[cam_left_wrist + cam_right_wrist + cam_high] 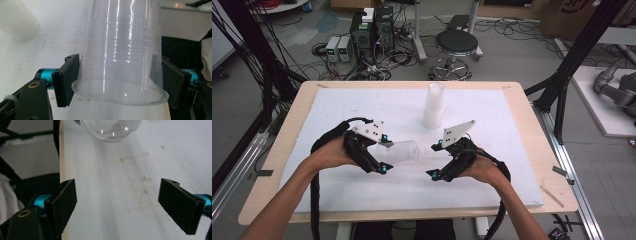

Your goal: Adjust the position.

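Our left tongs (pixel 115 80) clamp the clear cup (pixel 122 50) near its rim, holding it sideways above the desk (pixel 512 190) centre. Our right tongs (pixel 117 205) stand wide open, empty, just beside the cup's base.

Bare forearms; each black gripper, left (pixel 385 154) and right (pixel 435 159), has teal fittings, brass screws, grey triangular plate, black cable.

Grey floor (pixel 522 45) littered with cables; black round stool (pixel 456 42) and computer towers (pixel 372 30) behind wood-edged table (pixel 287 130); black frame struts (pixel 582 45) right.
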Action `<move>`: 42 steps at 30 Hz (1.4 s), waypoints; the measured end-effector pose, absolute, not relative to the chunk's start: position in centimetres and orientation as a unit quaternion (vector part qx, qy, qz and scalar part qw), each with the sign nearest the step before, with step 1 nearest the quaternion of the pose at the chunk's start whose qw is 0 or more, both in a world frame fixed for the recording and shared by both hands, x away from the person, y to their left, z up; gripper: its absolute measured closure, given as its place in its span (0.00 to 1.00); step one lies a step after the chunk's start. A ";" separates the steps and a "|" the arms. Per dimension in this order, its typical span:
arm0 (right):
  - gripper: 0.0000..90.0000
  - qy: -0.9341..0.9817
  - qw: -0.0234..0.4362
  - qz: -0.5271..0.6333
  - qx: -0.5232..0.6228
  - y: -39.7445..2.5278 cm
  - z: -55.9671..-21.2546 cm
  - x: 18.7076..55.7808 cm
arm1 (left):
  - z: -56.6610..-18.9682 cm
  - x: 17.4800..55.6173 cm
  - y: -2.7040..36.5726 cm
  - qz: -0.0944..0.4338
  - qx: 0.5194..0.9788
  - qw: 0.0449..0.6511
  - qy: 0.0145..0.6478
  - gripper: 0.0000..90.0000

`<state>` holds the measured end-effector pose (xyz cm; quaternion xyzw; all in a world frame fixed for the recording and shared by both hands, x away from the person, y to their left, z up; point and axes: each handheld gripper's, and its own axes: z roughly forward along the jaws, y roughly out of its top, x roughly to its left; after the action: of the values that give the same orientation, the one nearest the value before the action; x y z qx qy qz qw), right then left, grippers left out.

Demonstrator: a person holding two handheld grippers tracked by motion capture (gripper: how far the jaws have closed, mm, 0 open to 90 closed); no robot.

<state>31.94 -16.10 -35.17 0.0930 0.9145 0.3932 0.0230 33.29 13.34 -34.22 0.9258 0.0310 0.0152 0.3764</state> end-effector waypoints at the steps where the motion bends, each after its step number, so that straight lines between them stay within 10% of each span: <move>1: 0.17 0.918 0.021 0.384 0.092 -16.0 -35.1 32.0 | -34.2 33.3 13.2 0.013 0.929 0.370 0.030 0.28; 42: 0.18 0.975 0.023 0.220 0.033 -11.4 -33.9 32.9 | -34.7 34.3 8.6 -0.005 0.971 0.239 0.009 0.28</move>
<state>32.92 -11.45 -33.92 0.0333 0.9747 0.2200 0.0230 34.33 8.63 -34.71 0.9710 0.0088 -0.0046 0.2389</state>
